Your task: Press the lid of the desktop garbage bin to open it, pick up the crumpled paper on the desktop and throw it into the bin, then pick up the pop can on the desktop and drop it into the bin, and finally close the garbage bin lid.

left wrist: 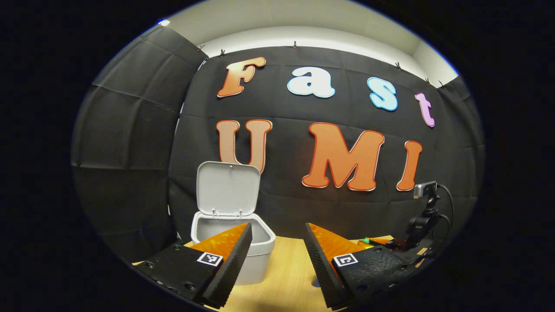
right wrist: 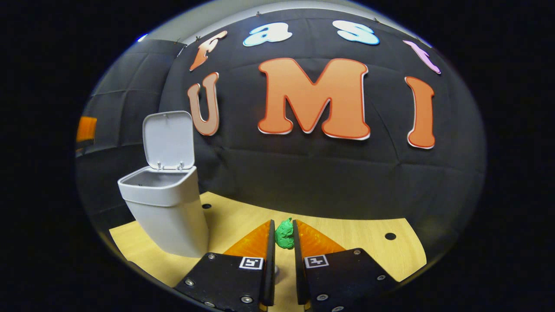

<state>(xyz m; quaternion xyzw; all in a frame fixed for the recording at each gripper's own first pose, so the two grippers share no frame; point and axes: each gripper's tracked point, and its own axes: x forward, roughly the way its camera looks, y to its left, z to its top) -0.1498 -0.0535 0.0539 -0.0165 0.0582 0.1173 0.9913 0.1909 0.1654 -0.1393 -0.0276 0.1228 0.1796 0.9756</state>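
Observation:
The white desktop bin [right wrist: 167, 208] stands on the left of the wooden table with its lid [right wrist: 168, 138] flipped upright against the back wall. My right gripper [right wrist: 284, 223] is shut on the green crumpled paper [right wrist: 285, 236], which is pinched between its fingertips to the right of the bin. In the left gripper view the bin [left wrist: 260, 255] is close ahead, partly behind my left finger, and its lid [left wrist: 227, 188] stands up. My left gripper [left wrist: 277, 229] is open and holds nothing. Far right there, a bit of the green paper [left wrist: 366, 240] shows at the other gripper.
The light wooden table [right wrist: 347, 234] has small dark holes [right wrist: 390, 236] and ends at the black cloth wall. A camera on a black mount [left wrist: 425, 208] rides the other gripper at the right. An orange part [right wrist: 86, 128] shows at the far left.

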